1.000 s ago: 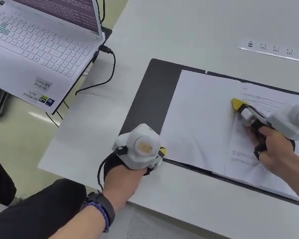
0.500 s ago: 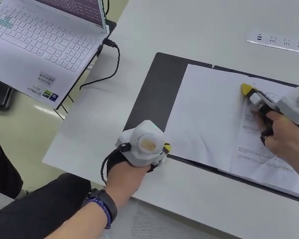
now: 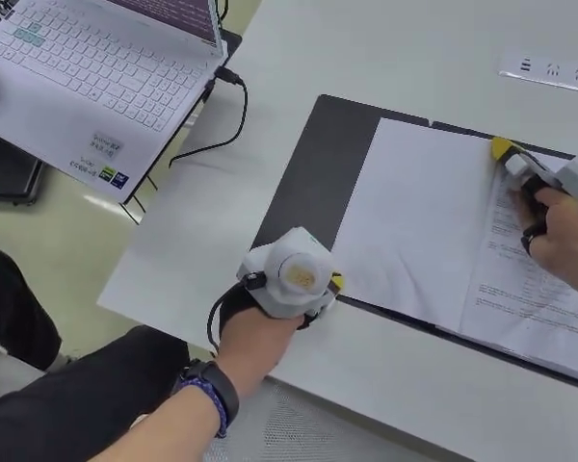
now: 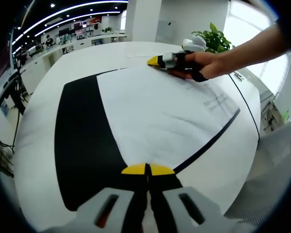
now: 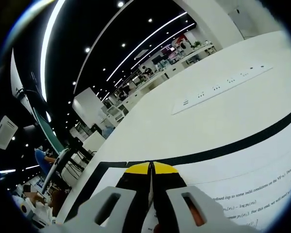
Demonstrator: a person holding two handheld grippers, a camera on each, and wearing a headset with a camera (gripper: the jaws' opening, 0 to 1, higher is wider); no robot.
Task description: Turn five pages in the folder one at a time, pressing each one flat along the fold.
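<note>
Left tongs: yellow tips together, no gap between the jaws, nothing visible between them. The tips sit at the near edge of the folder, where the corner of the blank page meets the black cover. Can't tell whether they press down or just rest there. In the head view the left tongs stick out from under the left hand, which has a dark wristband on the wrist.

Right tongs: tips together too, jaws closed, nothing gripped. In the head view the right tongs have their tip down on paper at the far end of the fold, just inside the folder's far edge. The right hand lies over the printed page. The left gripper view shows the same: right tongs at the far edge of the sheets, right hand behind them.

The folder lies open and flat on the white surface, black cover exposed on the left, blank page left of the fold, printed page to the right. The two tongs are well apart, at opposite corners of the blank page.

Around it: an open laptop overhangs the surface's left corner, with a black cable plugged into its side. A socket strip is set into the surface beyond the folder.
</note>
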